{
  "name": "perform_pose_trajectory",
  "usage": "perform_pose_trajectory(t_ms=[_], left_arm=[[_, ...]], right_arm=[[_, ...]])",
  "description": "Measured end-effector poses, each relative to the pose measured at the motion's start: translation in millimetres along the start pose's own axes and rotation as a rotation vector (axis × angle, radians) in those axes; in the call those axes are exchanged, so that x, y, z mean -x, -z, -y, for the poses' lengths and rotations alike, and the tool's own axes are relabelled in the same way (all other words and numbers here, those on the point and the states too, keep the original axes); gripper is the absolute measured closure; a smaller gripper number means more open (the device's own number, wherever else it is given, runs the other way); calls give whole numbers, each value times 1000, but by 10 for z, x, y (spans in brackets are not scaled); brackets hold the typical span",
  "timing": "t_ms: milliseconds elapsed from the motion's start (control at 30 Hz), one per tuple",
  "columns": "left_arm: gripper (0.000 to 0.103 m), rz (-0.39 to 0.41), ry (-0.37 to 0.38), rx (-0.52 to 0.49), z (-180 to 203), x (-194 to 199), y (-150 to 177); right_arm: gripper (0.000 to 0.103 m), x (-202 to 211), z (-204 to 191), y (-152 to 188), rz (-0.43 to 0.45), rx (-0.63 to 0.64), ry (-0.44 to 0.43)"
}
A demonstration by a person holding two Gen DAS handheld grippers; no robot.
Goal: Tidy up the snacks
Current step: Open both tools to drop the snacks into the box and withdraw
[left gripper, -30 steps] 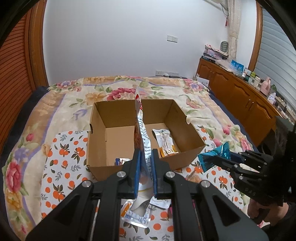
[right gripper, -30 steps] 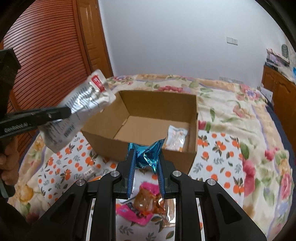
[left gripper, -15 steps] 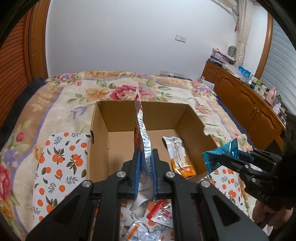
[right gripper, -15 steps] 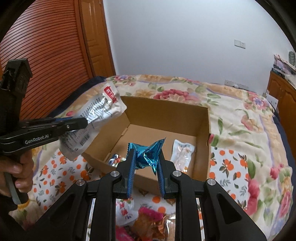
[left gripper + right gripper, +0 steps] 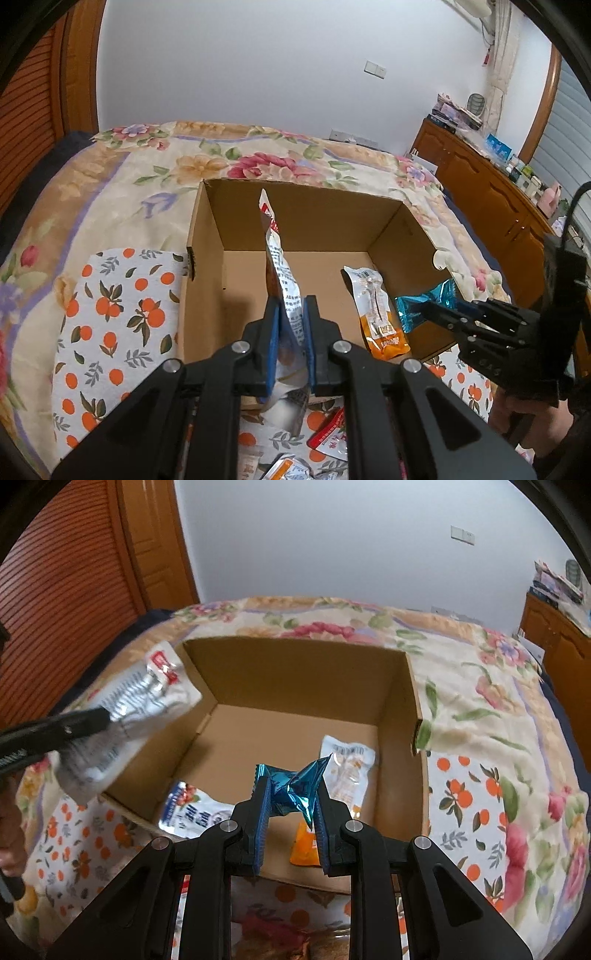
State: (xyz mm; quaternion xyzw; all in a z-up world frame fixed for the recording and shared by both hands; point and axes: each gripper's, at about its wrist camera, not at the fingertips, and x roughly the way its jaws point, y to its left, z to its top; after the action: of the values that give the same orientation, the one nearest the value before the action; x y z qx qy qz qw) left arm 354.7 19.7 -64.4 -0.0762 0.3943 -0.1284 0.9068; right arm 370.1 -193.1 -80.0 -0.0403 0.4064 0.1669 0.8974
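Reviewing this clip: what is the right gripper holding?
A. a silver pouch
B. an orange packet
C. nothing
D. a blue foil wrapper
D: the right gripper is shut on the crumpled blue foil wrapper over the box; the silver pouch is in the left gripper.

We find little that reads. Inside the cardboard box (image 5: 303, 672), at its near left corner, the blue-and-white packet (image 5: 192, 810) carries large blue Chinese characters, blurred past reading. The silver pouch (image 5: 129, 716) above the box's left wall shows a red label and fine print lines, illegible. The orange-and-white packet (image 5: 375, 310) on the box floor bears a printed panel, also unreadable.
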Motion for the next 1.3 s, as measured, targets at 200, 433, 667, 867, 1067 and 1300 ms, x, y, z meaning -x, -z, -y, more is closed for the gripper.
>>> perform_pose_trajectory(t_ms=[200, 433, 667, 867, 1067, 1300], left_arm=[[90, -7, -34, 27, -92, -43, 14], [77, -2, -34, 49, -128, 6, 22], [60, 29, -46, 20, -5, 210, 46], [53, 69, -39, -17, 129, 442, 60], [42, 80, -48, -22, 166, 685, 234], [5, 100, -88, -29, 171, 893, 544]], right_arm=[[81, -116, 8, 63, -33, -12, 6], [64, -49, -30, 98, -18, -15, -8], [62, 266, -74, 191, 16, -23, -38], [56, 563, -149, 314, 46, -20, -55], [52, 784, -241, 464, 63, -14, -63], [24, 983, -262, 653, 71, -19, -65]])
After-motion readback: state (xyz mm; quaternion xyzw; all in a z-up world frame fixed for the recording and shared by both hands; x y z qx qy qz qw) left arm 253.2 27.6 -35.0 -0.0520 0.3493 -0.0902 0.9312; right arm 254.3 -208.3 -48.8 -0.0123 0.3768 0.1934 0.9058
